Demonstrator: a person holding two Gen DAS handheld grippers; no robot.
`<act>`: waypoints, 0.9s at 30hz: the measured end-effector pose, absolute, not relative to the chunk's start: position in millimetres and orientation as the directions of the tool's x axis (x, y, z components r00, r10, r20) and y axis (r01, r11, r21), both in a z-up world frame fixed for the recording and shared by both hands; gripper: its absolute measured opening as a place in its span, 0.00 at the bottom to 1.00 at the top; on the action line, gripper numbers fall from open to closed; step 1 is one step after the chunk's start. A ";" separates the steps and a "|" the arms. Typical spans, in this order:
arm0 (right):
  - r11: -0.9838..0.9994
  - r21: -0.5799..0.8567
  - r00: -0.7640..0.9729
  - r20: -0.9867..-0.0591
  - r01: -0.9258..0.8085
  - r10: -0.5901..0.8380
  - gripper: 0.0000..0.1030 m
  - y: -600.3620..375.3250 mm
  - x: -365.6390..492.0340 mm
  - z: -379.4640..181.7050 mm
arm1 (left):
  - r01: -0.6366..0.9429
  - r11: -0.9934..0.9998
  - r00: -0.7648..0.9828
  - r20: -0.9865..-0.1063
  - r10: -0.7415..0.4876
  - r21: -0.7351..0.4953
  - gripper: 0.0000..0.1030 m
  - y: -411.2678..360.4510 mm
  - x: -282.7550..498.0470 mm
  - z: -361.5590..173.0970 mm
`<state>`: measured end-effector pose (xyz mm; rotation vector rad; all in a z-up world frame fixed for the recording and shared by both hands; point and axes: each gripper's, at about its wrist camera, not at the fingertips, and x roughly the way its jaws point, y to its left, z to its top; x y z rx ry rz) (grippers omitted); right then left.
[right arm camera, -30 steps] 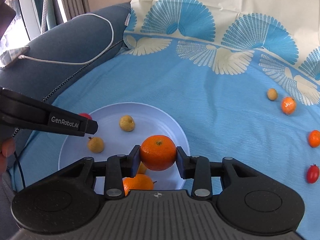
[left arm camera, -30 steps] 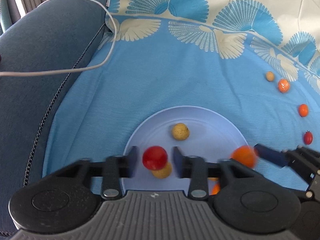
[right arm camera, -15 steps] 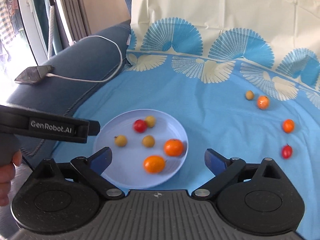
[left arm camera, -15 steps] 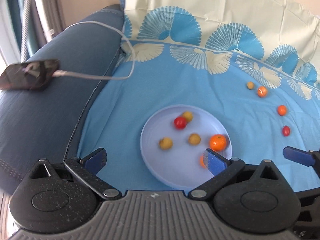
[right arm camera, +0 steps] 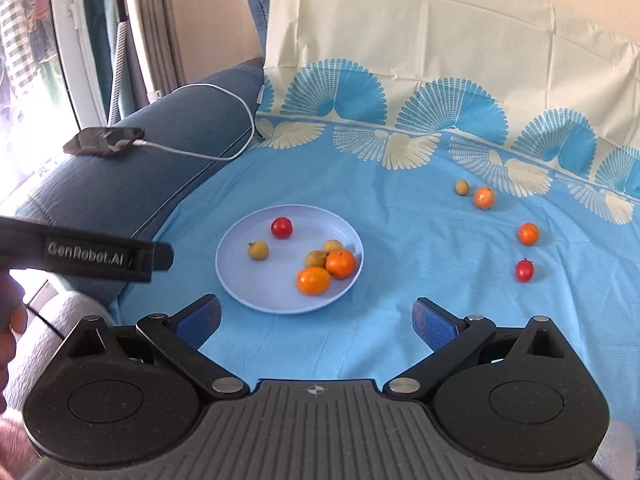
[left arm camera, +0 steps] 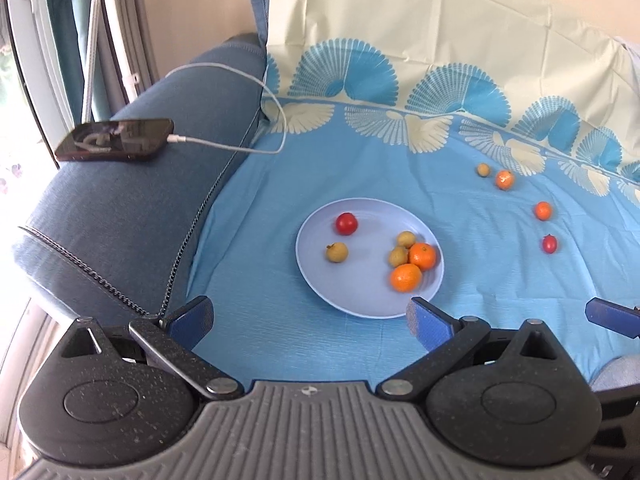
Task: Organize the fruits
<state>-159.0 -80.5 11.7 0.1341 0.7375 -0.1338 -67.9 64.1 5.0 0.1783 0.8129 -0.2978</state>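
A pale blue plate (left arm camera: 360, 292) lies on the blue cloth and holds a red tomato (left arm camera: 346, 223), two oranges (left arm camera: 422, 256) and three yellow-brown longans (left arm camera: 337, 252). To its right, loose on the cloth, lie a longan (right arm camera: 462, 187), two small oranges (right arm camera: 484, 197) and a red tomato (right arm camera: 524, 270). My left gripper (left arm camera: 310, 320) hangs open and empty, short of the plate's near rim. My right gripper (right arm camera: 316, 318) is likewise wide open and empty, just in front of the plate (right arm camera: 260, 292).
A phone (left arm camera: 114, 140) on a white cable (left arm camera: 240, 148) rests on the blue sofa arm at left. The cream cloth rises up the backrest behind. A person's hand (right arm camera: 8, 332) shows at the left edge of the right wrist view.
The left gripper let go of the red tomato and the right one of an orange. Both opened wide and pulled back and up; the fruits now lie on the plate.
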 end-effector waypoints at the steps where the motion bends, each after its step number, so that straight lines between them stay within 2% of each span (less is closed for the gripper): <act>1: 0.984 0.069 0.736 -0.673 0.163 -0.075 0.98 -78.7 -163.6 13.6 | 0.328 0.944 0.655 -0.730 -0.195 0.043 0.99 64.2 -72.2 7.3; 8: 0.986 0.035 0.781 -0.615 0.165 -0.109 0.99 -73.3 -192.3 30.7 | 0.334 0.941 0.676 -0.709 -0.203 0.049 0.99 65.3 -98.2 18.8; 27: 0.987 0.032 0.831 -0.544 0.158 -0.116 0.99 -66.6 -234.0 53.5 | 0.327 0.944 0.687 -0.698 -0.202 0.049 0.99 74.5 -129.2 35.9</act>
